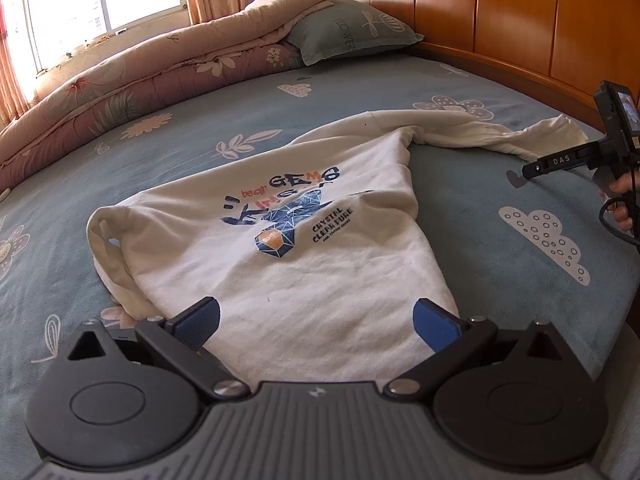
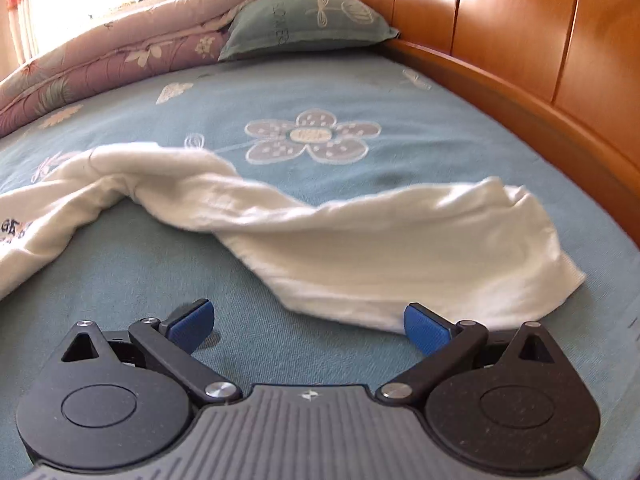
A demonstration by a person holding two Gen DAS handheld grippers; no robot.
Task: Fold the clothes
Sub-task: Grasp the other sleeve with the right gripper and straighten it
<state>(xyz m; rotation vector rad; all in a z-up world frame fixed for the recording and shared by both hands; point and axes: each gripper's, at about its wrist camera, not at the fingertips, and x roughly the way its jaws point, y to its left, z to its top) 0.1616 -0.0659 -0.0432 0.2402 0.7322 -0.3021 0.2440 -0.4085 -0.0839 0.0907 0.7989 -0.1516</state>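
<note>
White shirt [image 1: 288, 264] lies print-up on the blue bedsheet [image 1: 500, 280], rumpled. Left gripper [image 1: 316, 320] hovers over the hem end, jaws wide, holding nothing. Long sleeve [image 2: 360, 240] trails rightward; right gripper [image 2: 308, 326] sits just short of the cuff, jaws wide, empty. Likely step: straighten sleeve before folding. Best to pinch the cuff edge only, not the sheet, and draw it out flat. Shirt's long axis runs from the hem away toward the quilt [image 1: 140, 80], collar end far.

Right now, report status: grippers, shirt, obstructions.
Left gripper open, over the white shirt hem. Right gripper open, empty, near the sleeve. Shirt rumpled, print up, unfolded, on the bed sheet. Nothing blocking.
</note>
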